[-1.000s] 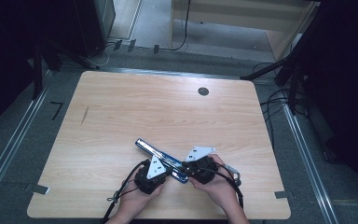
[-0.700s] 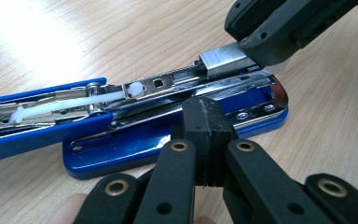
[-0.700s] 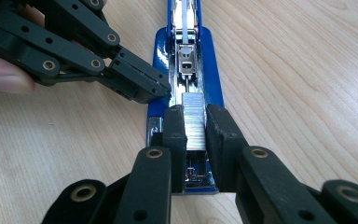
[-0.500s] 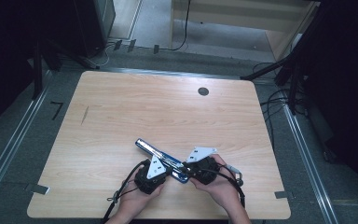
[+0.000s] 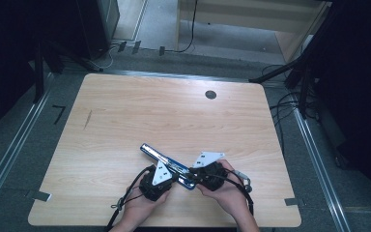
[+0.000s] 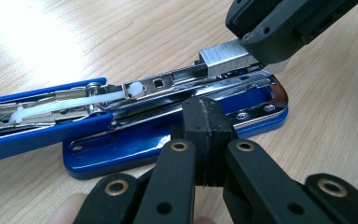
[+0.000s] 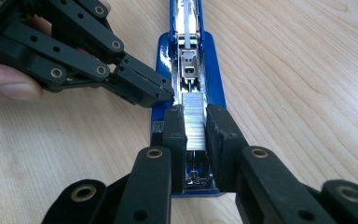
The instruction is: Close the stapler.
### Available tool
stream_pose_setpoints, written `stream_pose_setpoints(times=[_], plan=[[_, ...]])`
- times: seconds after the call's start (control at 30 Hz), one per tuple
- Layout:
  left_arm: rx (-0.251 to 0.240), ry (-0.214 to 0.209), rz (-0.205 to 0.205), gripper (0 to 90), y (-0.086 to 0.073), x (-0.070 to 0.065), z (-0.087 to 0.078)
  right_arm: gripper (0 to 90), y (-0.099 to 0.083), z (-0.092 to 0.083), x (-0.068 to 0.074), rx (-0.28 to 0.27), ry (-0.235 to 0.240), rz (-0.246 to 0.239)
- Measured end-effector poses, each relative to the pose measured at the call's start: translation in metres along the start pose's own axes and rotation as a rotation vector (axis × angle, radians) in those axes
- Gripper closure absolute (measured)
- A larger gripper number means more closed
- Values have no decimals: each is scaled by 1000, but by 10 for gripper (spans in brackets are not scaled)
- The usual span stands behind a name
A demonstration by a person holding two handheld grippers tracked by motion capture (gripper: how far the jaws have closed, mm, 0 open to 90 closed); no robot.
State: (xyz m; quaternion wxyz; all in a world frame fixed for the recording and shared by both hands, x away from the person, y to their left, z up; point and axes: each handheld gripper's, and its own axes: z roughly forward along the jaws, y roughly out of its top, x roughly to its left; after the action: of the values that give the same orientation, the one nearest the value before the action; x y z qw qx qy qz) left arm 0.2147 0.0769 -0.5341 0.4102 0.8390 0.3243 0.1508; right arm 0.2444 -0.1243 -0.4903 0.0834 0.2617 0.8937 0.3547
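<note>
A blue stapler (image 5: 160, 157) lies swung open flat on the wooden table, near its front edge. Its metal magazine channel (image 7: 188, 65) faces up. My right gripper (image 7: 196, 123) is shut on a silver strip of staples (image 7: 194, 112), held just over the front end of the channel. The same strip (image 6: 223, 58) sits in the right gripper's fingers (image 6: 279, 28) in the left gripper view. My left gripper (image 6: 208, 121) is shut with nothing between its pads, and its tip (image 7: 144, 88) presses against the side of the stapler's blue base (image 6: 168, 144).
The table (image 5: 174, 116) has a dark round grommet (image 5: 211, 94) at the back right and a short dark mark (image 5: 88, 119) at the left. Cables trail from both grippers past the hands (image 5: 229, 195) toward the front edge. Floor rails and cables run around the table.
</note>
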Motion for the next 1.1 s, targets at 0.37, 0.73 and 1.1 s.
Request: stream_pose_setpoints(times=[0.37,0.73,1.1], plan=[[0,0,0,900,0,0,0,799,-1,3,1,15,-11,10],[0,0,0,900,0,0,0,799,0,5,2,22,-20,2],[1,0,0,900,0,0,0,798,1,7,4,15,-31,12]])
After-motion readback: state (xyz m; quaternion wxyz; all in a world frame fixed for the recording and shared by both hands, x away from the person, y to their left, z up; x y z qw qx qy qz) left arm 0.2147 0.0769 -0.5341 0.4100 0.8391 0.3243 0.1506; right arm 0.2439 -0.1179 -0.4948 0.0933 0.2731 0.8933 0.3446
